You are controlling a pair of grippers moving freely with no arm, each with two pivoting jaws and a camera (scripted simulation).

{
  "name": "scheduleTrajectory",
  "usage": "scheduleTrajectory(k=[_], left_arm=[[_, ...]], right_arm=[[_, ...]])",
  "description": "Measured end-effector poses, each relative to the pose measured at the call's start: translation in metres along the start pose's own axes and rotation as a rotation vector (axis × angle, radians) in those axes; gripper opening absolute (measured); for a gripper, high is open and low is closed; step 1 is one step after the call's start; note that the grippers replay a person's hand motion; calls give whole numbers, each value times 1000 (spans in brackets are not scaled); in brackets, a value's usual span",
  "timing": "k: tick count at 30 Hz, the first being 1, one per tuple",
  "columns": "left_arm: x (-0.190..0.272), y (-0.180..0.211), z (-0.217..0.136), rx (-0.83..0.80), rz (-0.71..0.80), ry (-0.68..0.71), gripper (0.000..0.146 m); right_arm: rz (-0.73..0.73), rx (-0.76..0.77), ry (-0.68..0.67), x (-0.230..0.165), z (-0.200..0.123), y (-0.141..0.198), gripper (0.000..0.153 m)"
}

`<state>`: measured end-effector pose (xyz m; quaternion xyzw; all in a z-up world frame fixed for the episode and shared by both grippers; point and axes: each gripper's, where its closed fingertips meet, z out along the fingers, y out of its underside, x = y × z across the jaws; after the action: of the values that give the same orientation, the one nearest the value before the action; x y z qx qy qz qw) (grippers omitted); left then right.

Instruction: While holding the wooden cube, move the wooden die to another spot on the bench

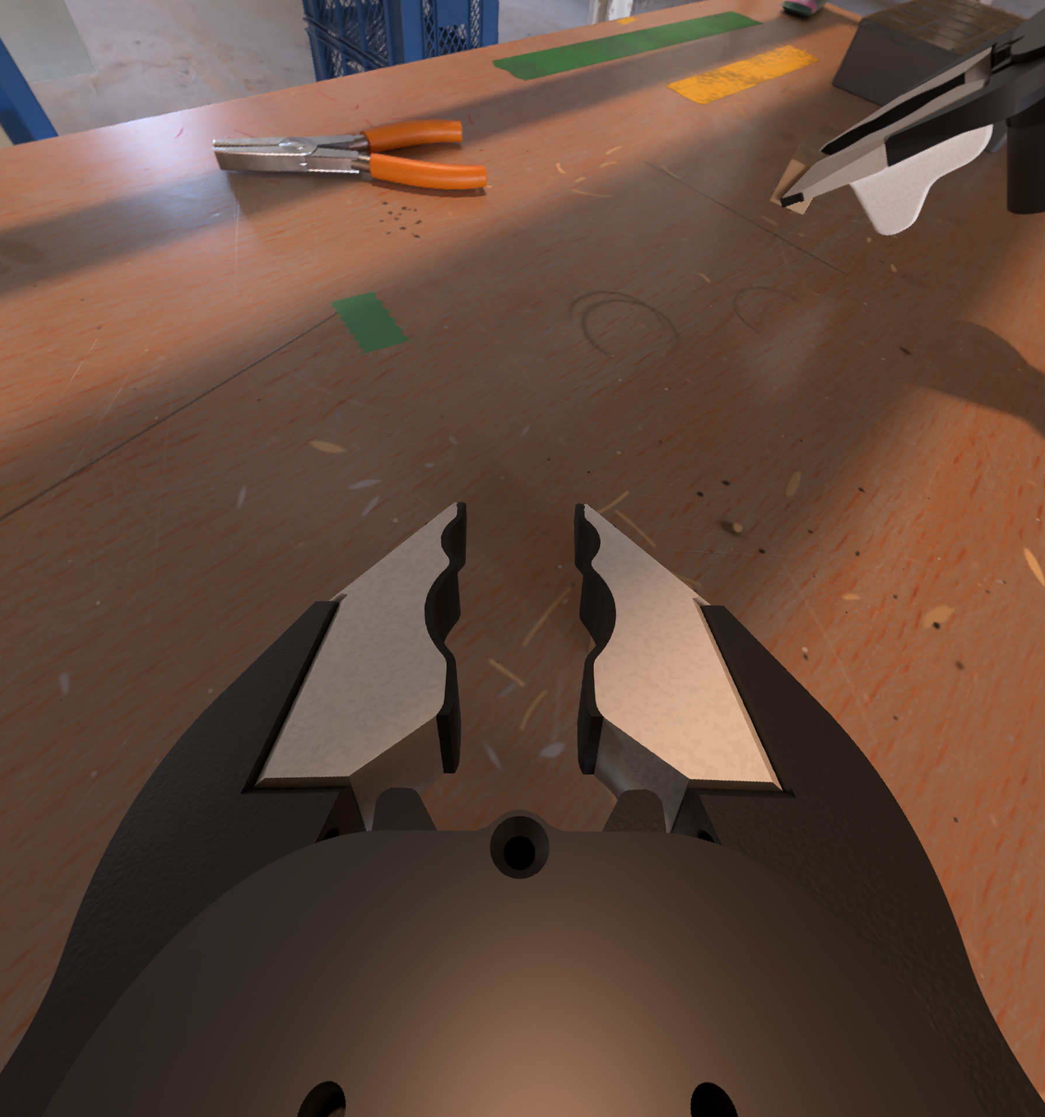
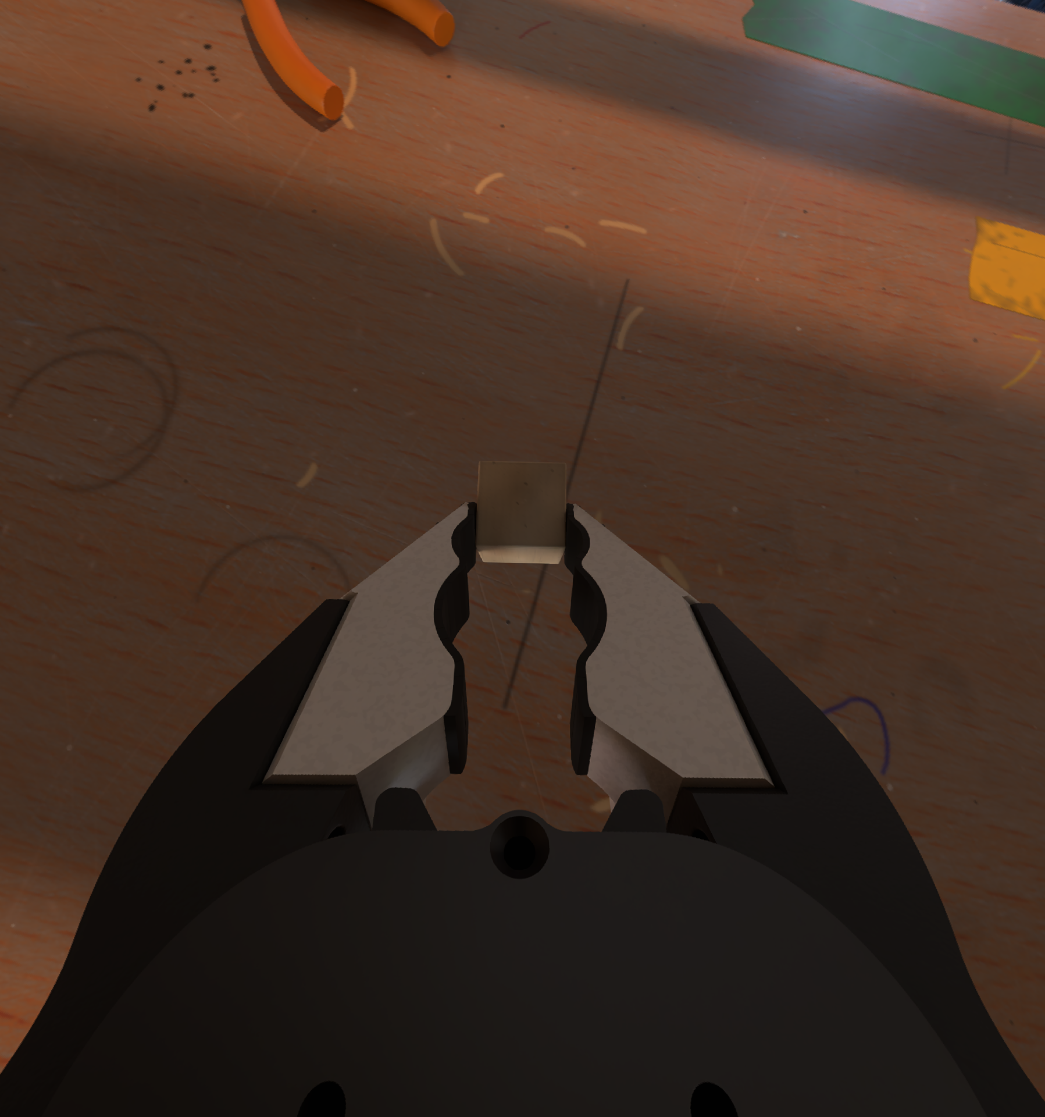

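Observation:
My right gripper (image 2: 520, 512) is shut on a small plain wooden cube (image 2: 521, 505), which sits between its fingertips just over the orange-brown bench (image 2: 749, 483). No pips show on the cube's visible faces. The left wrist view shows this gripper (image 1: 790, 194) at the far right with the cube (image 1: 790, 175) at its tip, close to the bench surface; I cannot tell whether it touches. My left gripper (image 1: 520, 514) is open and empty, over bare bench (image 1: 145, 544) well short of the cube. No second wooden piece shows in either view.
Orange-handled pliers (image 1: 350, 154) lie at the far left, their handles also in the right wrist view (image 2: 293, 60). A dark box (image 1: 906, 60) stands behind the right gripper. Green tape (image 1: 369, 323), a long green strip (image 1: 622, 45) and yellow tape (image 1: 743, 75) lie flat. A blue crate (image 1: 399, 30) sits beyond the bench edge.

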<state>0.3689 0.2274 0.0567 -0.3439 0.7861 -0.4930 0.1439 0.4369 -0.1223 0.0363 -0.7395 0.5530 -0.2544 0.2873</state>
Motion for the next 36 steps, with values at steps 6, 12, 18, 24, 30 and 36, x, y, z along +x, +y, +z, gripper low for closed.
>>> scheduleTrajectory(k=[6,12,18,24,30,36], left_arm=[[-7,1,-2,6,-49,-9,34],[-2,3,-1,-10,-76,35,34],[-1,3,0,-15,-78,42,34],[-1,4,1,-17,-78,41,34],[-1,5,2,-25,-78,40,34],[-2,5,1,-22,-83,39,34]], right_arm=[[-11,-26,-31,-15,8,3,28],[14,-43,-52,-21,11,5,28],[-23,-64,-40,-20,14,6,28],[6,-74,-49,-14,17,11,28],[29,-37,-93,-17,13,6,28],[68,-39,-100,-12,19,5,28]])
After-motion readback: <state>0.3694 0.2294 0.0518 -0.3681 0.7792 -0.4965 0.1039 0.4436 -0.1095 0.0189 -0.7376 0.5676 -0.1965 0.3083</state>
